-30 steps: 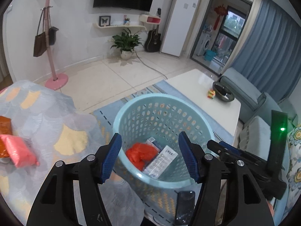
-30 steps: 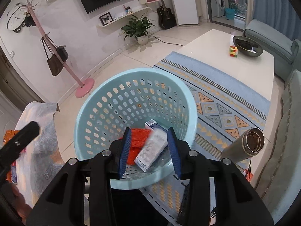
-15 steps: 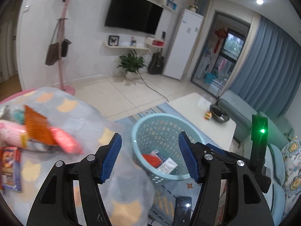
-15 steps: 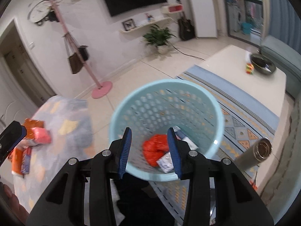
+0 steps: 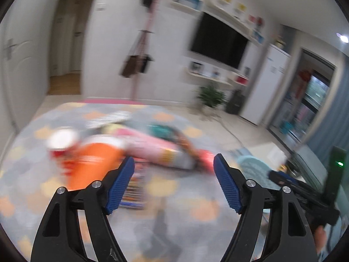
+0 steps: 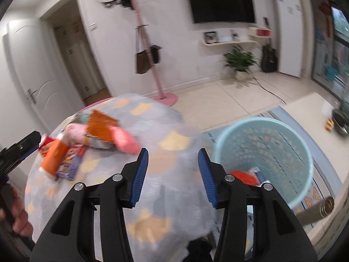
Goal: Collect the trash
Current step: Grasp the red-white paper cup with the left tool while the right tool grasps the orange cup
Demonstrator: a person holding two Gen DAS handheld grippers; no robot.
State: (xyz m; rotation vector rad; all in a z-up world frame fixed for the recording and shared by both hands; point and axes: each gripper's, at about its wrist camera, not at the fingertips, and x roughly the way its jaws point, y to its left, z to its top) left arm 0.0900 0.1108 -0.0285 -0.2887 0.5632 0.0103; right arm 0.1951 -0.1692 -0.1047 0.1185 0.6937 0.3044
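Note:
My left gripper (image 5: 174,170) hangs over the cloth-covered round table (image 5: 196,209), jaws opening, nothing between them. Ahead of it lies a blurred pile of trash: an orange packet (image 5: 93,163), a pink packet (image 5: 152,146), a red and white cup (image 5: 61,139) and a flat colourful packet (image 5: 135,187). My right gripper (image 6: 173,159) is over the table's near side, jaws opening and empty. The same pile shows in its view: orange packet (image 6: 54,155), pink packet (image 6: 124,139), colourful packet (image 6: 69,163). A light blue basket (image 6: 283,131) stands to the right, holding a red bag (image 6: 244,175).
A pink coat stand (image 6: 161,83) with bags stands beyond the table. A white coffee table (image 6: 309,107) and patterned rug lie behind the basket. A metal flask (image 6: 316,209) sits at the lower right. A hand (image 6: 19,216) holds the left gripper at the left edge.
Both grippers swung left and up, away from the basket and over the table with the trash pile. Both pairs of jaws stand wider than before.

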